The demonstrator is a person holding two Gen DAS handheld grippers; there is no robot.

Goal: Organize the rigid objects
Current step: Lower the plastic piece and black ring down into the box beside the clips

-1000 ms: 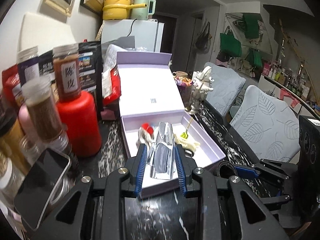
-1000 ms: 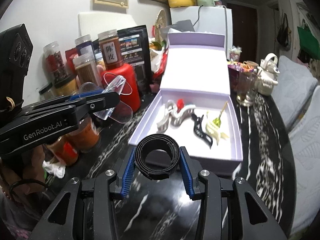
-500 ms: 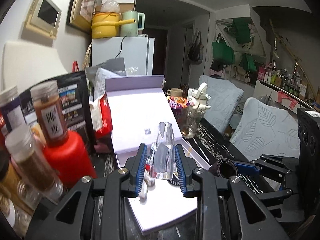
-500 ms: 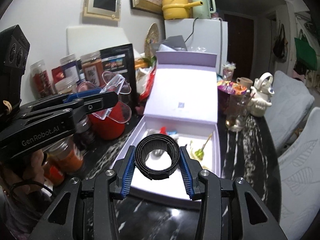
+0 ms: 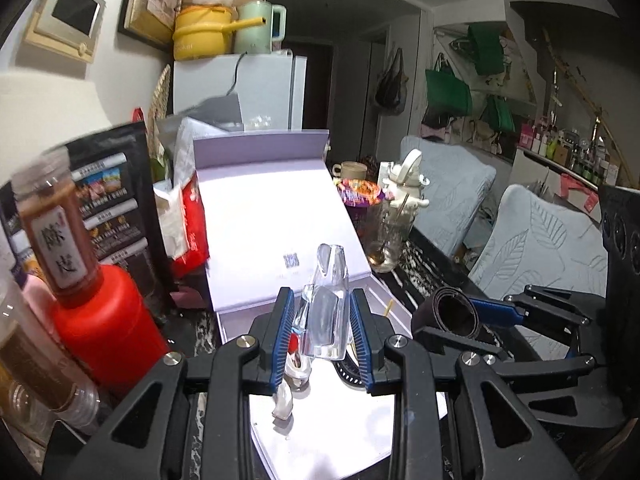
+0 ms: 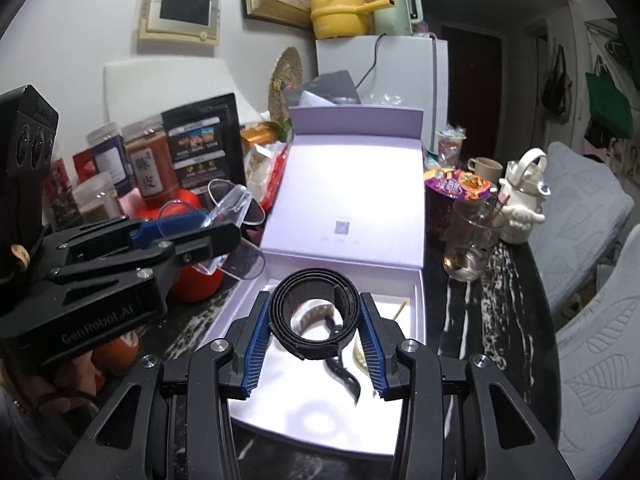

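Two items held over one lilac box [image 6: 416, 292]: left gripper [image 5: 323, 334] clamps clear goggles [image 5: 326, 312], right gripper [image 6: 316, 336] a coiled strap [image 6: 314, 318].

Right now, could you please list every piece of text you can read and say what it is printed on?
"GenRobot.AI": side of the left tool.
"陈皮": label on the brown spice jar.
Black snack pouch: print too blurred to read.
Small code square on the lilac box lid: illegible.

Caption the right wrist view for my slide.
Right tool grips a black coiled strap above the open lilac gift box on a cluttered dark marble table.
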